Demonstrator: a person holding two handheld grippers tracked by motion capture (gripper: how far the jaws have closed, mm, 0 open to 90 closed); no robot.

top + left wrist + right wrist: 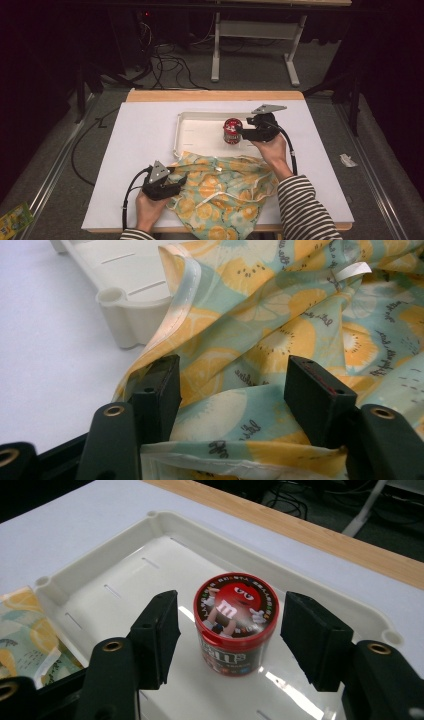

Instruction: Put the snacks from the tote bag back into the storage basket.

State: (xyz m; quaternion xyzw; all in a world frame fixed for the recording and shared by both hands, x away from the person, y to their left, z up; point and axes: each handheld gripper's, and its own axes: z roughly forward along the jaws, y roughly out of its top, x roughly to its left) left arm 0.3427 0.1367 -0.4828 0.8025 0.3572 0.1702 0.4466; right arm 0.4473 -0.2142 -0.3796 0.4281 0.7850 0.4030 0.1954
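The left gripper (176,180) lies low at the near edge of the table, its jaws spread wide over the cloth (225,192); in the left gripper view the cloth (280,340) runs between and under them, but the pads do not press on it, so it is released. It probably waits there to pin or lift the cloth once the other hand is done.

The cloth, printed with orange slices on pale green, is bunched on the near side of the tray (195,132), and its far edge laps against the tray's near rim.

In the tray stands the tin (232,131), a small red round candy tin, upright, toward the tray's right part. The right gripper (242,132) comes at it level from the right. In the right gripper view the jaws stand on either side of the tin (235,625) with a gap on each side: unclenched, holding nothing, and lined up as if to close on its sides.

Nothing stands between the jaws and the tin. The tray wall (345,612) is close behind the right jaw, so a low approach could knock it. Beyond the tray, a desk frame (255,45) and cables (165,62) sit on the floor, well apart.
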